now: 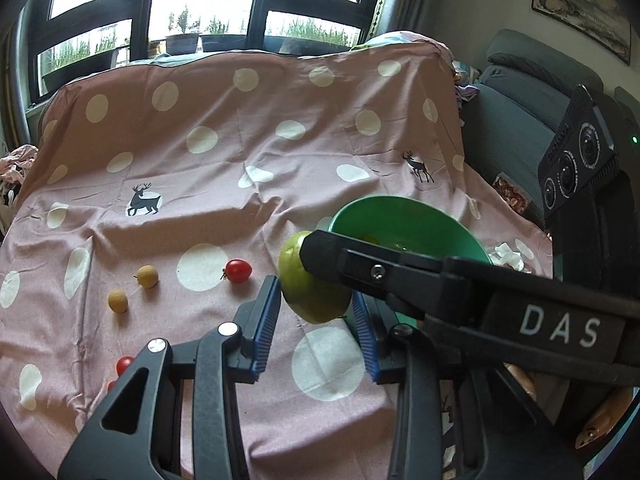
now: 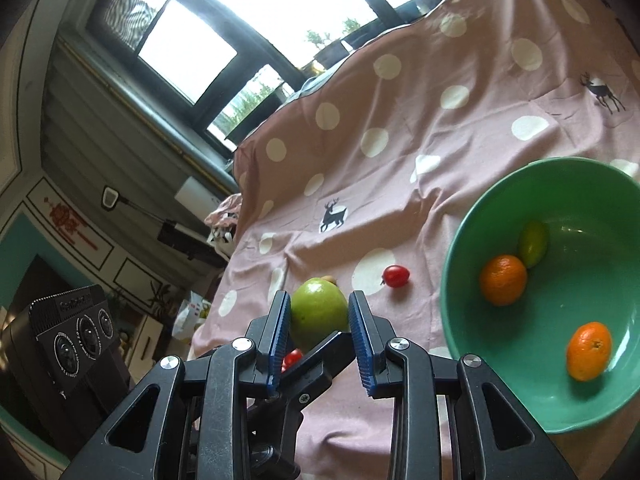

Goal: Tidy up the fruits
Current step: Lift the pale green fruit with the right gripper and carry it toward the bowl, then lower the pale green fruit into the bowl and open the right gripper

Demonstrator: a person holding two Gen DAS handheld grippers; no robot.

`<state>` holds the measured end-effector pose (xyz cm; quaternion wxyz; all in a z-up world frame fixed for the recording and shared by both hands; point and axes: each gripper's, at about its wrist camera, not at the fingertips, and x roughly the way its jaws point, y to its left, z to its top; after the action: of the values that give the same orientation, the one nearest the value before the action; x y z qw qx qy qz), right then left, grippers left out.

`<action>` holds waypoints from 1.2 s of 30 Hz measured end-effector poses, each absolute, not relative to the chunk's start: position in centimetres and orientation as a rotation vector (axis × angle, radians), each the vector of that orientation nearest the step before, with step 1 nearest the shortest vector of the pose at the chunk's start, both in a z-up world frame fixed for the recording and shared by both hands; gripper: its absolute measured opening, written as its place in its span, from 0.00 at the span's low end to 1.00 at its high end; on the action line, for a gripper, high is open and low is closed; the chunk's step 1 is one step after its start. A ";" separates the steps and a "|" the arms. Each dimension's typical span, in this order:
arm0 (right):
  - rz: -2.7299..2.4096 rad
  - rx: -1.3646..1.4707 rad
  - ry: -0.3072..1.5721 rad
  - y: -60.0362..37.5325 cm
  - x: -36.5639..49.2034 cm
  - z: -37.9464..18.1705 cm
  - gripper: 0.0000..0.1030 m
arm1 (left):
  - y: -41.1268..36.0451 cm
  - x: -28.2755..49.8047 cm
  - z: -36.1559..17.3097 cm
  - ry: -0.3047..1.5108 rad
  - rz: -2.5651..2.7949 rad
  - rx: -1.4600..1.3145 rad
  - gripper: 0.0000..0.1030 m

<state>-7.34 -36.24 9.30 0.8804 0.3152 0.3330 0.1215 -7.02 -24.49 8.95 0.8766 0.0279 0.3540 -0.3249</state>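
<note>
Both grippers hold one green apple [image 2: 318, 312] in the air just left of the green bowl [image 2: 472, 216]: the right gripper [image 2: 319, 322] pinches its sides, and the left gripper [image 1: 316, 300] clamps it too. The fruit looks firm, smooth and fairly heavy (likely slippery), so the widest middle seems the safest hold. A cherry tomato [image 2: 395, 276] lies between apple and bowl.

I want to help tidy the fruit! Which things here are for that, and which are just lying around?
For the job: green fruit, green bowl, oranges, cherry tomato, small brown fruits.
Just lying about: crumpled white paper, grey sofa, wall picture.
</note>
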 end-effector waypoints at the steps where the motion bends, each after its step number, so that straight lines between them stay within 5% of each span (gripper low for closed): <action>1: 0.247 0.671 0.693 -36.7 -7.4 9.1 0.32 | -25.0 -6.9 8.9 0.745 -0.684 0.063 0.34; 36: -0.057 0.801 0.672 -44.8 -10.8 7.2 0.33 | -33.7 -6.5 6.6 0.841 -0.897 0.109 0.34</action>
<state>-10.77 -44.76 7.21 0.8660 0.3825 0.3209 -0.0270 -6.48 -33.72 6.59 0.8157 0.0511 0.3941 -0.4204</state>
